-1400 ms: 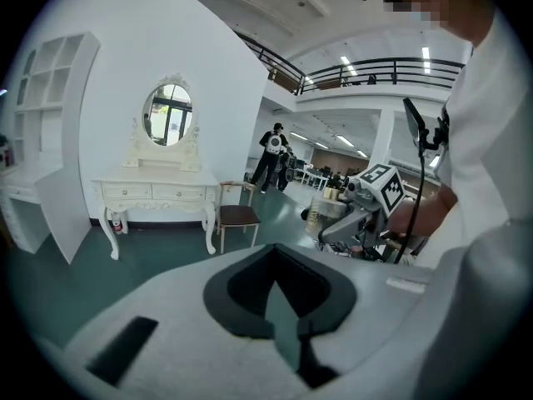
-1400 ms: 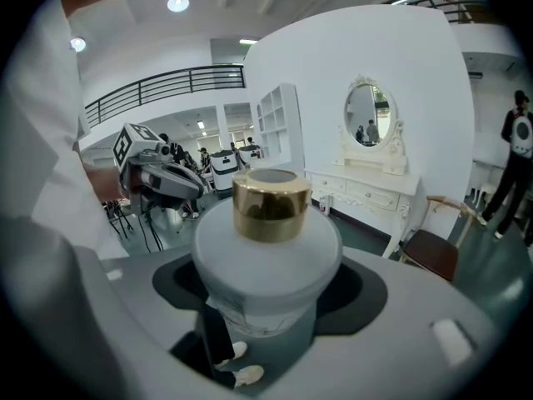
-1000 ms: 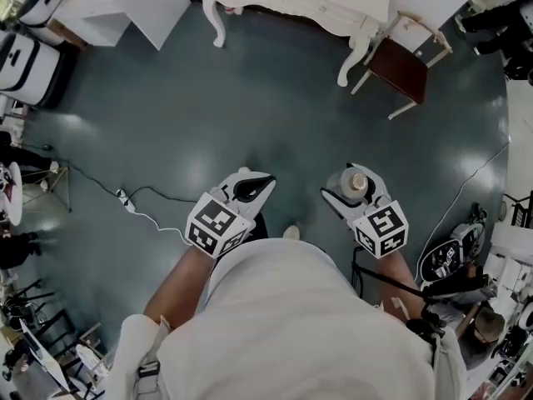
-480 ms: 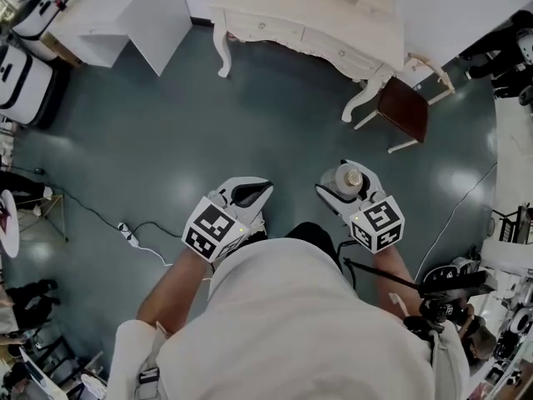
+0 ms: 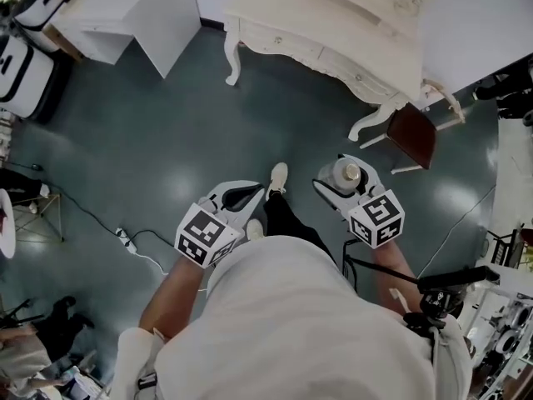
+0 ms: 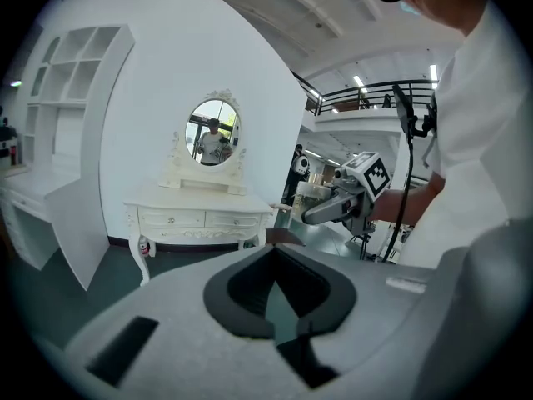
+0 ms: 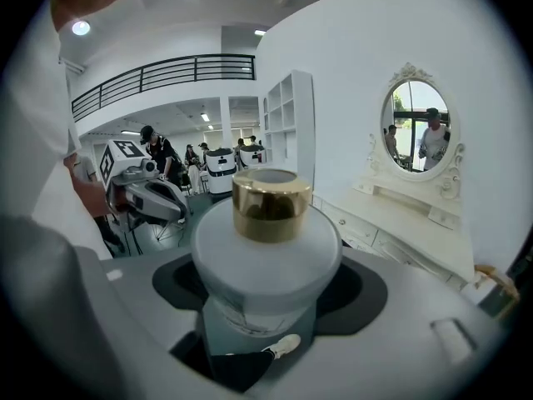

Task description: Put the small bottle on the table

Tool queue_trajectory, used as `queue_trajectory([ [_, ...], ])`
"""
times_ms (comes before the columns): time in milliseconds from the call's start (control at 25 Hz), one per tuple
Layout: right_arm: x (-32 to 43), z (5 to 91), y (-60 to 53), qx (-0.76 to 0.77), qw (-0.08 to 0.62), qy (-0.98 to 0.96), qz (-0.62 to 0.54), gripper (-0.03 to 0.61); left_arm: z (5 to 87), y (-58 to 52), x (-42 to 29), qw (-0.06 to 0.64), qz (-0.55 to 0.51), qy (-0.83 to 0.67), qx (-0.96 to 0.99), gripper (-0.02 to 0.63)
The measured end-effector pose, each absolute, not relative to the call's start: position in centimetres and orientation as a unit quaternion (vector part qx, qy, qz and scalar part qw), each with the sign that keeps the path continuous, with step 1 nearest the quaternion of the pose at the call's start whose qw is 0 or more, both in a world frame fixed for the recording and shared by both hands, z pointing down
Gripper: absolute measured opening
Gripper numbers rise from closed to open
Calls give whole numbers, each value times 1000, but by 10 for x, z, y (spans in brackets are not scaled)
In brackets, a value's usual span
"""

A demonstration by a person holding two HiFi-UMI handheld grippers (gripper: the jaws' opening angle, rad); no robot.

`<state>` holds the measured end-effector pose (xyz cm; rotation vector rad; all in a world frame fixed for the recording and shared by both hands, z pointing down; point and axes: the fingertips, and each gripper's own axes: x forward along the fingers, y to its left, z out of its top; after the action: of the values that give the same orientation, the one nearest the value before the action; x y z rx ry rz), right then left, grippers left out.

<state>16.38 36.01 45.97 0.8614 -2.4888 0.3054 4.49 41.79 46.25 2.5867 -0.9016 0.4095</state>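
A small white bottle (image 5: 347, 174) with a gold cap stands upright between the jaws of my right gripper (image 5: 340, 177), which is shut on it. In the right gripper view the bottle (image 7: 266, 244) fills the middle, its gold cap (image 7: 270, 205) on top. My left gripper (image 5: 260, 187) is held at the same height to the left, shut with nothing in it; in its own view the jaw tips (image 6: 276, 252) meet. The cream dressing table (image 5: 333, 23) lies ahead across the dark floor, seen with its oval mirror (image 6: 212, 132) from the left gripper.
A chair with a dark red seat (image 5: 412, 136) stands at the table's right end. A white shelf unit (image 5: 125, 7) is at the upper left. A cable (image 5: 125, 240) trails on the floor at left. Stands and equipment (image 5: 466, 282) crowd the right. My shoe (image 5: 279, 177) steps forward.
The view has moved toward the dressing table, which now fills more of the top. A leg has stepped forward between the grippers. Both grippers keep their hold and spacing.
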Motion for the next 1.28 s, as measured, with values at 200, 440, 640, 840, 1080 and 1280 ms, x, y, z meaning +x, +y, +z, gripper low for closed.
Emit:
queue_trajectory([
  [200, 158, 462, 268, 312, 233, -914, 113, 341, 459, 333, 38, 184, 159, -334, 911, 3],
  [440, 162, 451, 129, 303, 233, -919, 99, 341, 434, 196, 46, 169, 176, -342, 908, 3],
  [640, 174, 456, 29, 302, 235, -920, 84, 341, 427, 95, 62, 161, 166, -353, 907, 3],
  [840, 171, 466, -39, 308, 237, -917, 93, 341, 432, 38, 60, 172, 172, -348, 906, 3],
  [1080, 143, 476, -131, 322, 245, -909, 102, 341, 445, -45, 21, 187, 166, -340, 906, 3],
  [1280, 126, 475, -192, 355, 246, -894, 118, 341, 446, -107, -4, 183, 166, -311, 918, 3],
])
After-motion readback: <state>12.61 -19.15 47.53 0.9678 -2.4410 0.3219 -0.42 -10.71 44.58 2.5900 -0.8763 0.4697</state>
